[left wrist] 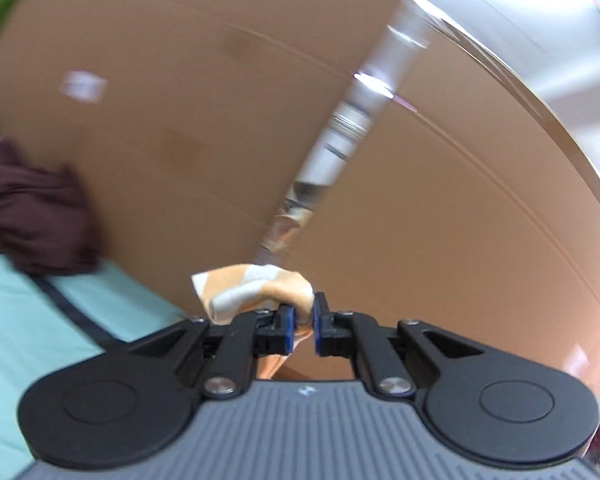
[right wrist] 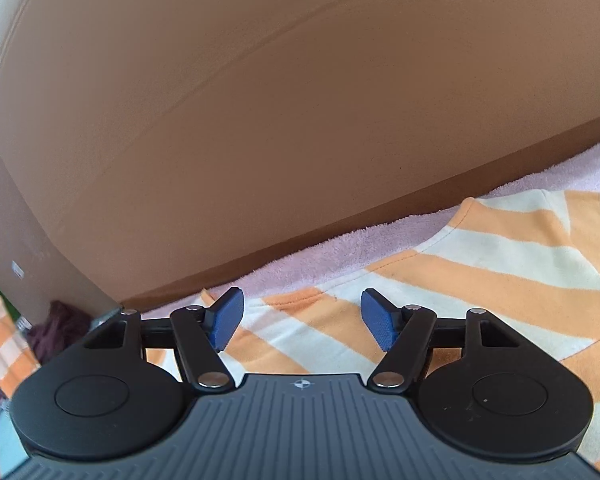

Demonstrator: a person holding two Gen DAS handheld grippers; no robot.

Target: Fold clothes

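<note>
Your left hand-held gripper (left wrist: 302, 322) pinches the striped shirt (right wrist: 480, 276); your right hand-held gripper (right wrist: 302, 320) hangs spread above it. Folding looks unfinished.

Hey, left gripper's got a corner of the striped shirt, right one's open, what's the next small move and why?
Probably lower the open right gripper onto the orange-and-white striped shirt beneath it and pinch: the left gripper already clamps a bunched corner, so a second hold would let the fold proceed.

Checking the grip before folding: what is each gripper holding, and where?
Left gripper pinches a bunched edge of the orange-and-white striped garment. Right gripper is open, holding nothing.
</note>
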